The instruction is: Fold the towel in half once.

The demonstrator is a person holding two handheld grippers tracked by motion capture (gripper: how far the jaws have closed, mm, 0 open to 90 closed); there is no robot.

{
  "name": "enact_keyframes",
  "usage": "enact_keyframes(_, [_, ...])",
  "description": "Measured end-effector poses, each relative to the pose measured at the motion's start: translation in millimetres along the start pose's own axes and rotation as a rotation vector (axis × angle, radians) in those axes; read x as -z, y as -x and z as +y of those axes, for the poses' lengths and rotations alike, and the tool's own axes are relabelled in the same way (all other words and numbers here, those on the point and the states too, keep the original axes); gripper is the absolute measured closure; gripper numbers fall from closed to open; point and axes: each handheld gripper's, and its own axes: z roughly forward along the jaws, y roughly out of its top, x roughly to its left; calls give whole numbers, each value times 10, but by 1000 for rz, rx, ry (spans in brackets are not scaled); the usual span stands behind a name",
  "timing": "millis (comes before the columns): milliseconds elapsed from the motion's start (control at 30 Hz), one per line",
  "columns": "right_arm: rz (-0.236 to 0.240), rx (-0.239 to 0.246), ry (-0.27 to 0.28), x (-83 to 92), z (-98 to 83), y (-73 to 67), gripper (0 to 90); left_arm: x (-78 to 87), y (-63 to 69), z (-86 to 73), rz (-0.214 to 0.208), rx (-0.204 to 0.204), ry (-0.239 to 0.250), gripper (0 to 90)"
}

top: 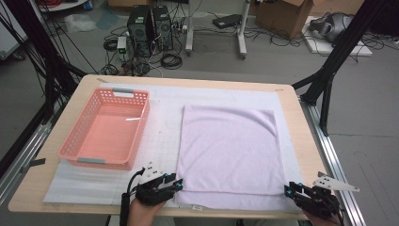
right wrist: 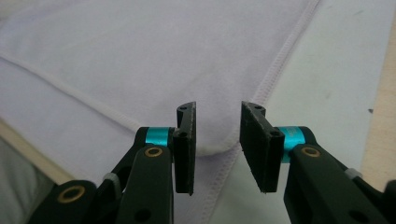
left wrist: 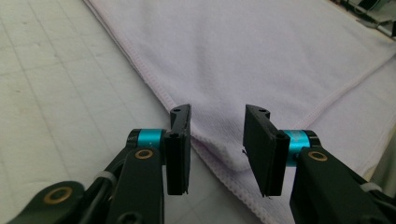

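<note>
Near corners of the folded lilac towel (top: 228, 150) sit between spread jaws: left tool (top: 175, 184) at its left corner, right tool (top: 289, 190) at its right, neither pinching yet.

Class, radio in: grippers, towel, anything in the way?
Left gripper and right gripper open, each at a near corner of the folded towel. Nothing gripped. Basket off left, clear.

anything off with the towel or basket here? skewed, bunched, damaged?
Nothing serious. The towel lies flat, folded over itself, but the fold is uneven: the upper layer stops short, leaving a strip of the lower layer showing along the near edge. The pink basket sits upright and looks undamaged. Both tools are open at the near corners.
</note>
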Motion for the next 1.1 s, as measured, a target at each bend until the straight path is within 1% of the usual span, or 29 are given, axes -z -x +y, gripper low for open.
enact_keyframes(67, [2,8,-7,-6,-10,-35,672,-17,21,-9,16,-11,-21,630])
enact_keyframes(100, [-3,21,-25,-18,-14,-51,686,-24,26,-15,23,-20,-30,643])
enact_keyframes(133, [-15,36,-46,-39,-18,-67,702,-29,37,-20,38,-29,-25,660])
enact_keyframes(167, [-29,54,-65,-66,-24,-74,713,-28,41,-19,52,-39,-27,701])
enact_keyframes(200, [-39,57,-81,-89,-30,-79,743,-28,39,-18,56,-42,-27,731])
enact_keyframes(267, [-46,74,-88,-101,-33,-72,803,-24,34,-20,64,-47,-24,793])
enact_keyframes(333, [-50,86,-93,-104,-30,-77,843,-25,47,-18,65,-57,-19,836])
enact_keyframes(400, [-50,86,-95,-106,-28,-85,854,-20,53,-15,60,-60,-8,849])
enact_keyframes(567, [-51,98,-82,-93,-25,-91,858,58,45,17,38,-52,41,844])
enact_keyframes(667, [-51,103,-80,-94,-26,-92,857,70,51,22,23,-47,51,848])
enact_keyframes(733, [-49,102,-83,-91,-27,-89,856,69,60,25,22,-56,56,856])
enact_keyframes(800, [-45,98,-81,-89,-27,-85,855,70,58,27,18,-50,54,849])
enact_keyframes(900, [-46,101,-82,-88,-27,-84,855,58,57,23,9,-34,50,863])
enact_keyframes(1000, [-44,96,-77,-84,-29,-84,863,51,55,21,-10,5,40,873])
enact_keyframes(1100, [-33,82,-49,-44,-32,-68,871,89,39,8,-25,51,55,875])
